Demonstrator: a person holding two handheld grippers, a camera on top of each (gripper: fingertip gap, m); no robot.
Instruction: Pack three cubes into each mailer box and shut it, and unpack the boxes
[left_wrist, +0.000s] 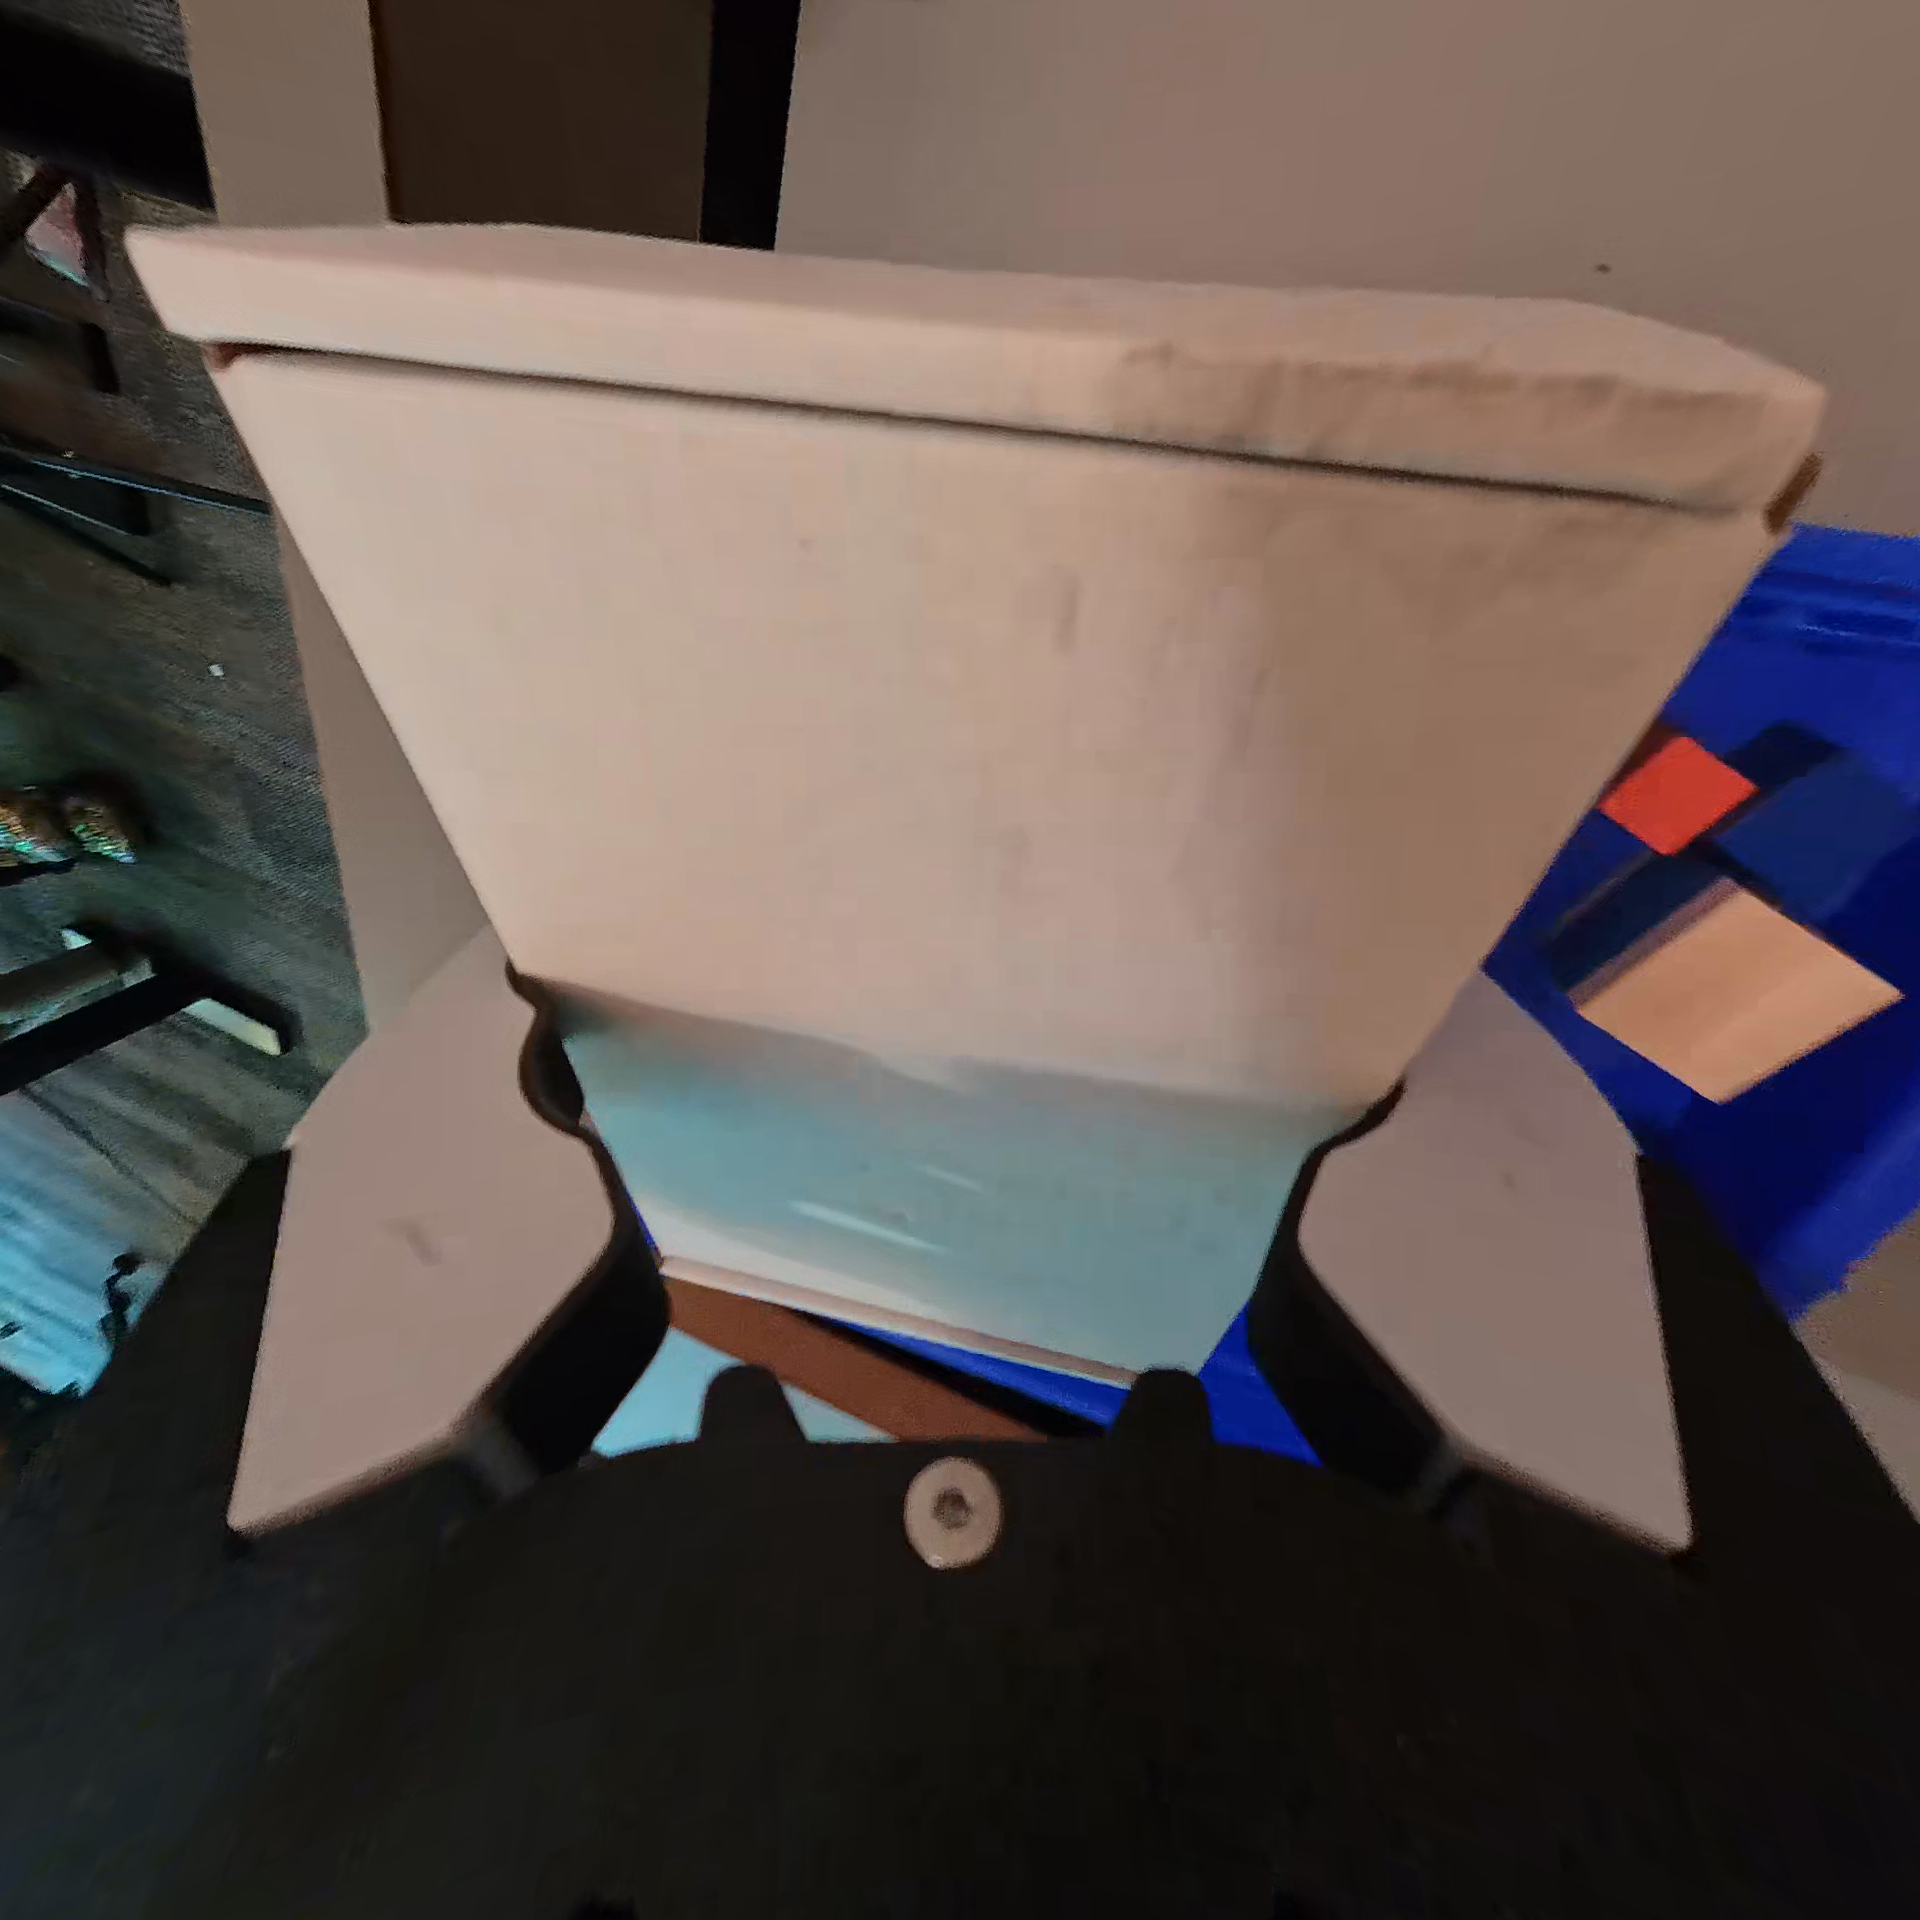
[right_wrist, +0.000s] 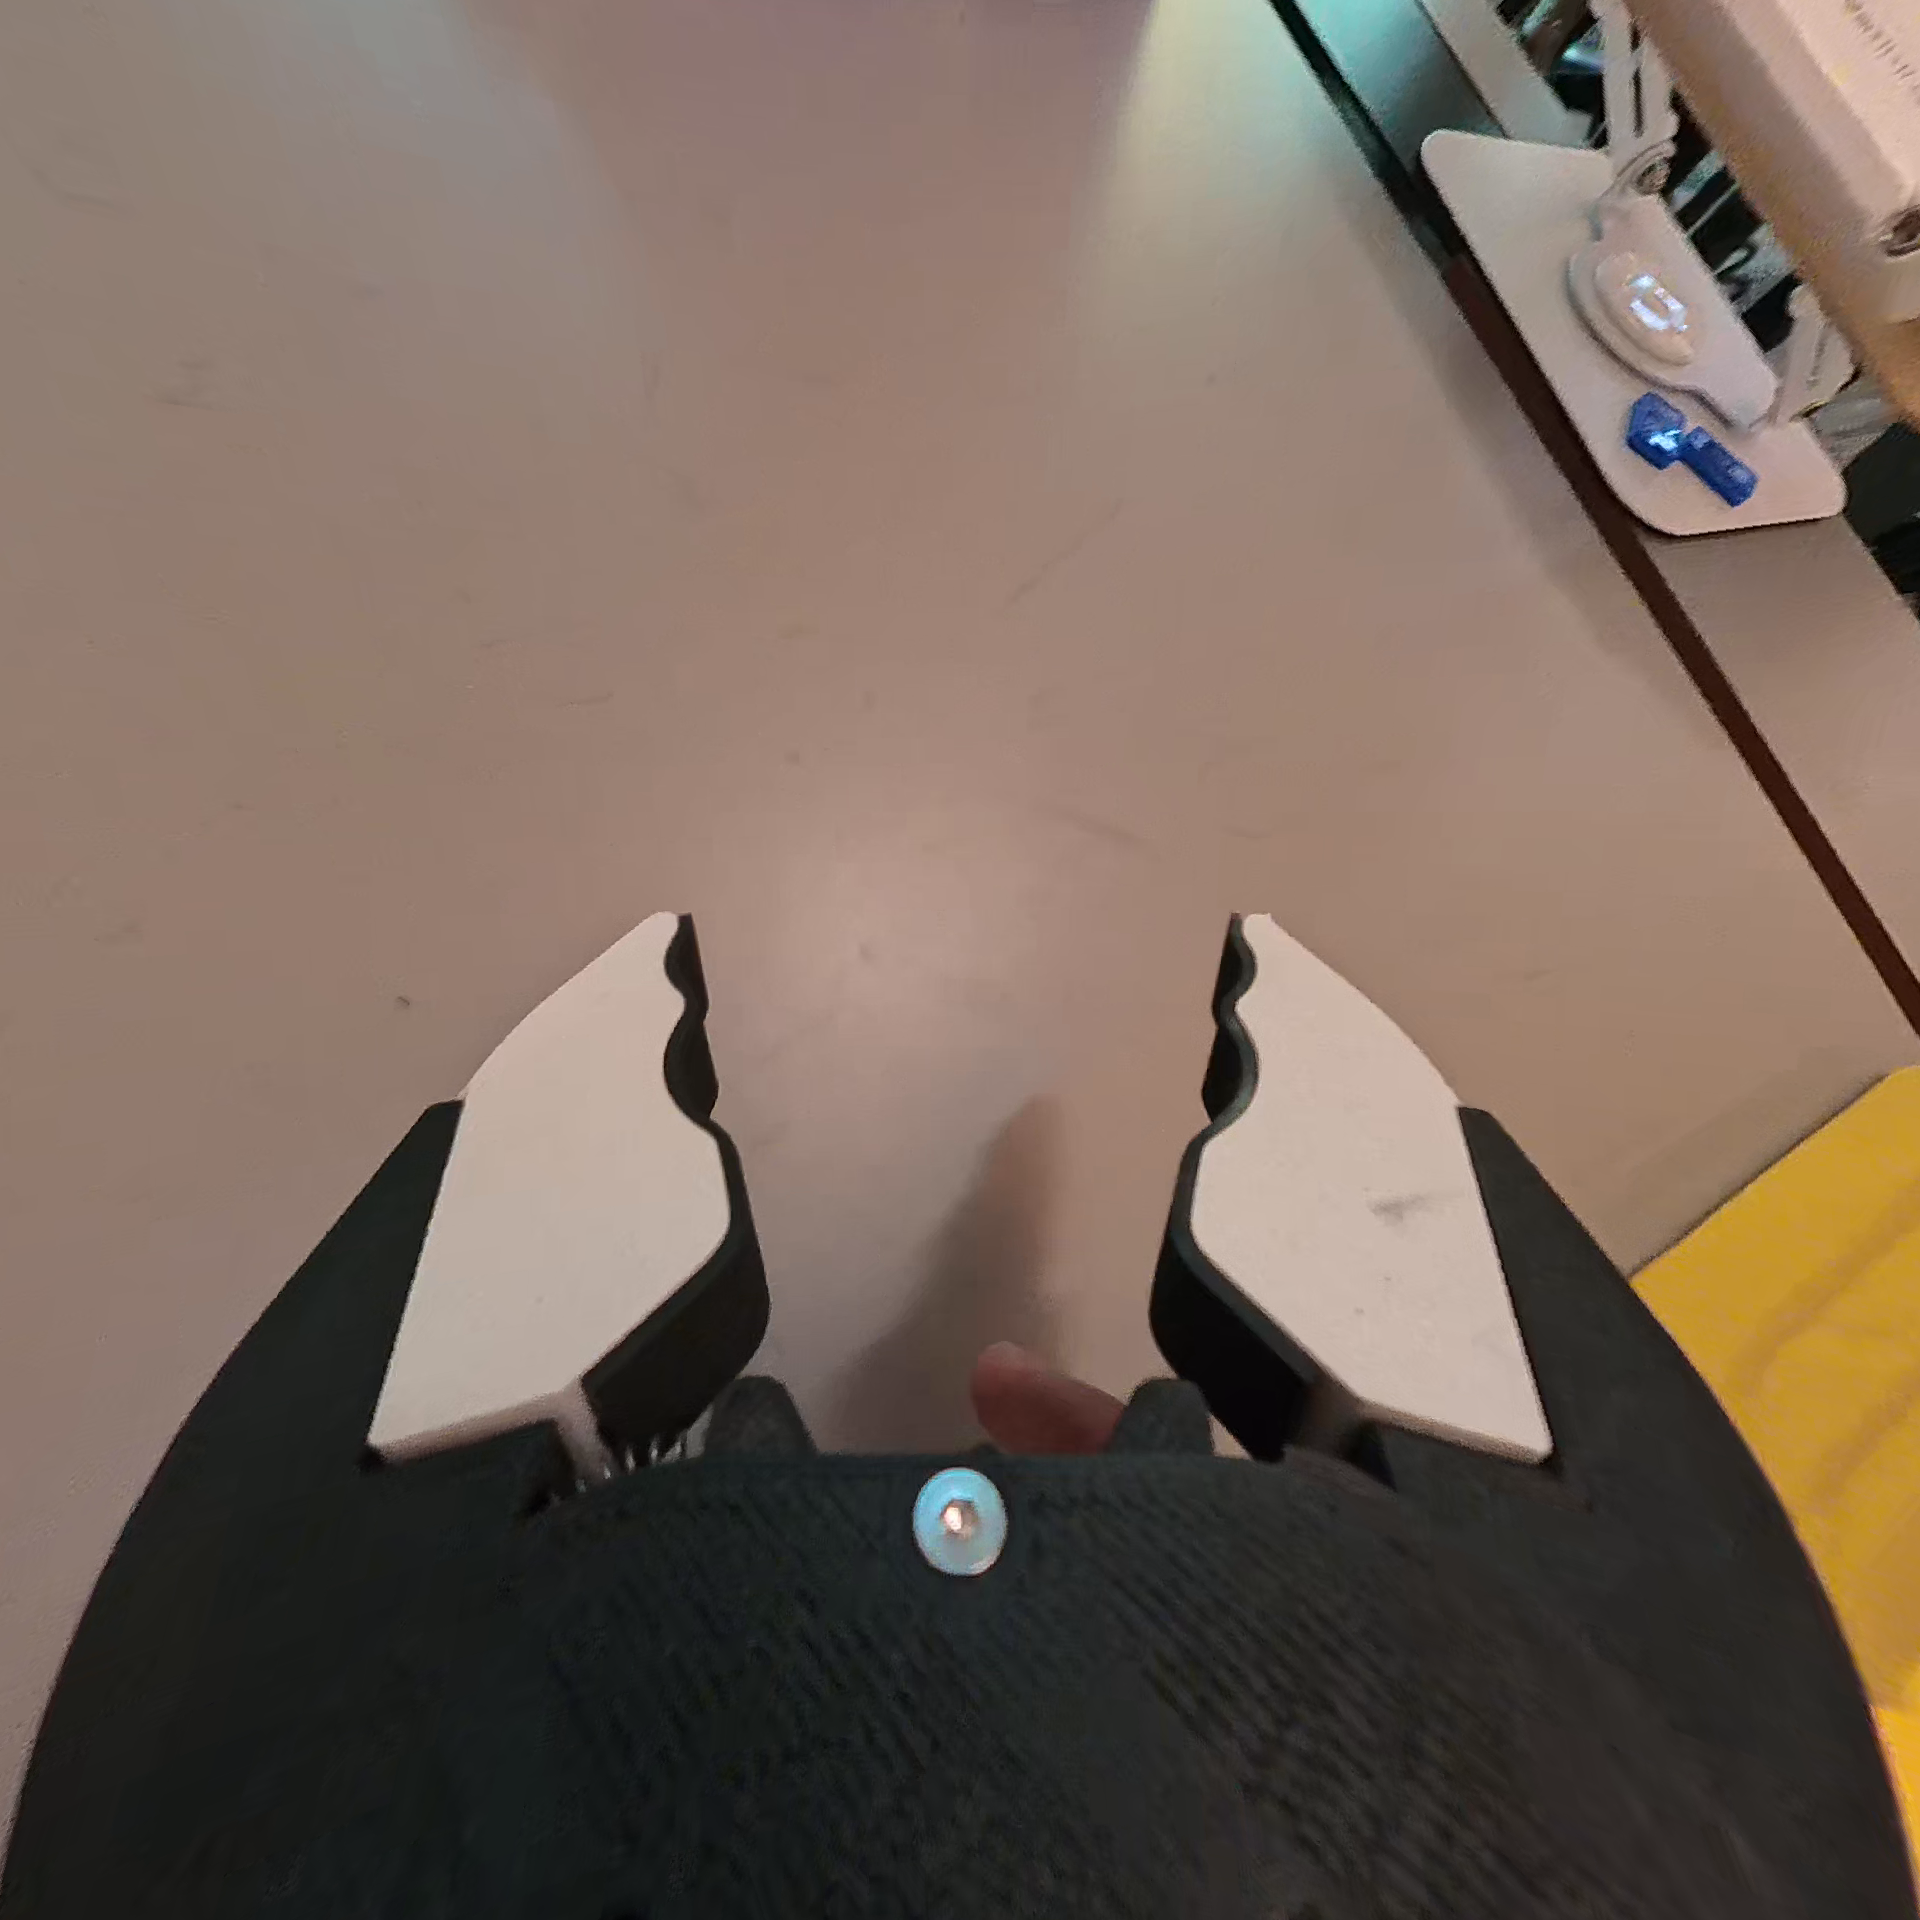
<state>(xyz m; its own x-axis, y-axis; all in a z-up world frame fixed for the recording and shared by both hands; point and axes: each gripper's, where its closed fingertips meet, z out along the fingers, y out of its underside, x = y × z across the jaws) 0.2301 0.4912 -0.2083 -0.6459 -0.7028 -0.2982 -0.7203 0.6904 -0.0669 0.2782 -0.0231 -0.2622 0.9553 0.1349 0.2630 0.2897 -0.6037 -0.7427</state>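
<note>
Gripping the white mailer box (left_wrist: 966, 665) w/ my left gripper (left_wrist: 951, 1049): fingers spread wide, one on each side of its near end, lid down. Box looks lifted off the table, tho blur makes that hard to judge. Blue bin (left_wrist: 1766, 1122) just to the right w/ red cube (left_wrist: 1675, 805), blue cube (left_wrist: 1808, 831) & tan cube (left_wrist: 1735, 1003) inside. My right gripper (right_wrist: 958, 935) hangs over bare table (right_wrist: 727, 468), fingers apart, holding nothing. Yellow sheet (right_wrist: 1808, 1382) at right edge.
</note>
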